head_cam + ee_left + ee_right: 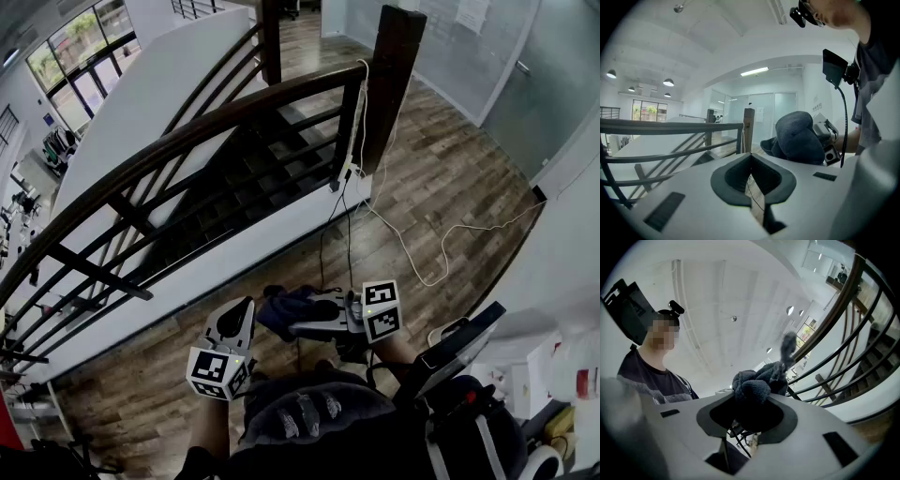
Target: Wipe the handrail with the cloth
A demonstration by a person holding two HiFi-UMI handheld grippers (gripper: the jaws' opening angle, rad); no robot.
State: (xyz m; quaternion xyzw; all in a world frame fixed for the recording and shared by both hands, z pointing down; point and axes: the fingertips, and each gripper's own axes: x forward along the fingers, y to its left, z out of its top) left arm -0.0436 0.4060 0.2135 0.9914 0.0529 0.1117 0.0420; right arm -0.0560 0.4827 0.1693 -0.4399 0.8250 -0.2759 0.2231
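Handrail of dark curved wood (187, 131) sits well apart from my grippers. My left gripper (241, 311) has its fingers pressed together on nothing. My right gripper (302, 325) has its fingers clamped on the bunched dark blue fluffy cloth (278, 307), just beside the left.

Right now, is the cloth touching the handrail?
Apart. The head view shows the cloth clamped in the right gripper, with a stretch of floor between it and the handrail.
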